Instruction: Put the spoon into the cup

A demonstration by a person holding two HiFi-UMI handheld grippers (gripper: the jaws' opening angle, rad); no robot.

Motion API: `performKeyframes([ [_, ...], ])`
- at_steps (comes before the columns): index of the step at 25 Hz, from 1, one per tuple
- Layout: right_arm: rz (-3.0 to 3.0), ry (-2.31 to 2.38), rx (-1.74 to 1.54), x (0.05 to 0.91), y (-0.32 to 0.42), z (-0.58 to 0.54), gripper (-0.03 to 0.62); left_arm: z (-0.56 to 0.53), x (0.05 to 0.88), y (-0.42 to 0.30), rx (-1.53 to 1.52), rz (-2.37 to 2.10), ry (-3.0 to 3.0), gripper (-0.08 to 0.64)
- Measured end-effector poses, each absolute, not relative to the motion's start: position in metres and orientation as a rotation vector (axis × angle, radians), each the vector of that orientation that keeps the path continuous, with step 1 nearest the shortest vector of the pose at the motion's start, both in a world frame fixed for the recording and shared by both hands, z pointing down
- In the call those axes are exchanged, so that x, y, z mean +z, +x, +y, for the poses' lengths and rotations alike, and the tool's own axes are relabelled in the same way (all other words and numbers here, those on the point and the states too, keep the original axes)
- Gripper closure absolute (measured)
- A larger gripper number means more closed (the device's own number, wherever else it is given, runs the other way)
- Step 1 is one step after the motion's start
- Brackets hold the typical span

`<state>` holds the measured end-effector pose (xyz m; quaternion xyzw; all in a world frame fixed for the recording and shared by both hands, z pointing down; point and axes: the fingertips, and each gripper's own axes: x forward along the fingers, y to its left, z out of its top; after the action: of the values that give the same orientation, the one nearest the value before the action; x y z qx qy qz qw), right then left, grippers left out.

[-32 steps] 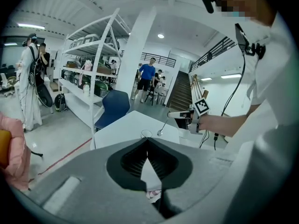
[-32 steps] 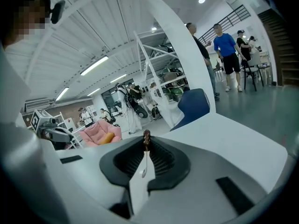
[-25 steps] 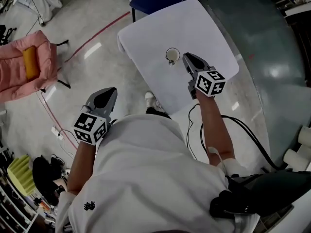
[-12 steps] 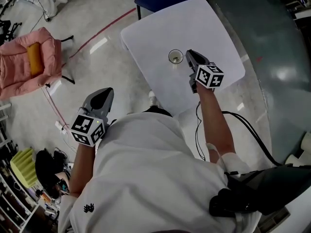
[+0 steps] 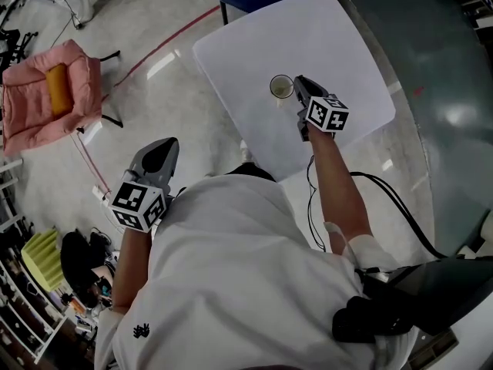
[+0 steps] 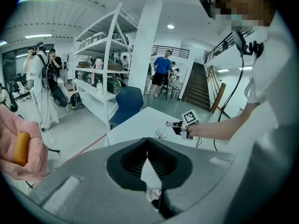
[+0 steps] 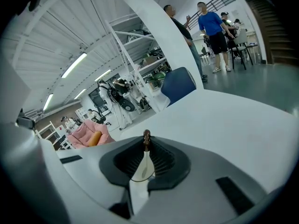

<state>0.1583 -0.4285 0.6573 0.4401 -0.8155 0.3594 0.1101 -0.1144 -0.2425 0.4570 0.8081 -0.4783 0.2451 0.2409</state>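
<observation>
Closest in, the left hand-held gripper [image 5: 163, 149] is hanging low beside the person's hip over the floor, jaws together on nothing. Further out, the right hand-held gripper [image 5: 300, 83] is reaching on a stretched arm over the table [image 5: 339, 37], pinching the spoon [image 7: 142, 164], with its tips just beside the cup [image 5: 282, 87]. The spoon is not yet sitting in the cup, so the drop is waiting to be made.

The spoon [image 7: 142, 164] has a pale bowl and a thin handle with a dark brown tip, and it is clamped upright between the jaws of the right gripper [image 7: 146, 142], handle tip poking out past them. The cup [image 5: 282, 87] is a small clear glass standing upright near the middle of the white table [image 5: 339, 45], well in from every edge, just beside that gripper's tip.
</observation>
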Motion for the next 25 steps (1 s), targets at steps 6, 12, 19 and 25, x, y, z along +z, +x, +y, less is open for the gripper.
performKeyframes([
  [6,-2.387,1.288,1.073,0.67,0.159,-0.427,0.549,-0.246,0.457,-0.11,0.692,-1.306,2.205,0.548],
  [12,-2.377,1.274,1.07,0.684,0.158,-0.427,0.549,-0.248,0.46,-0.105,0.717,-1.289,2.2,0.548],
  [19,-2.368,1.265,1.033,0.695,0.157,-0.426,0.549,-0.246,0.465,-0.105,0.724,-1.287,2.184,0.548],
  [25,-2.367,1.257,0.985,0.699,0.155,-0.432,0.548,-0.248,0.467,-0.109,0.724,-1.291,2.173,0.549],
])
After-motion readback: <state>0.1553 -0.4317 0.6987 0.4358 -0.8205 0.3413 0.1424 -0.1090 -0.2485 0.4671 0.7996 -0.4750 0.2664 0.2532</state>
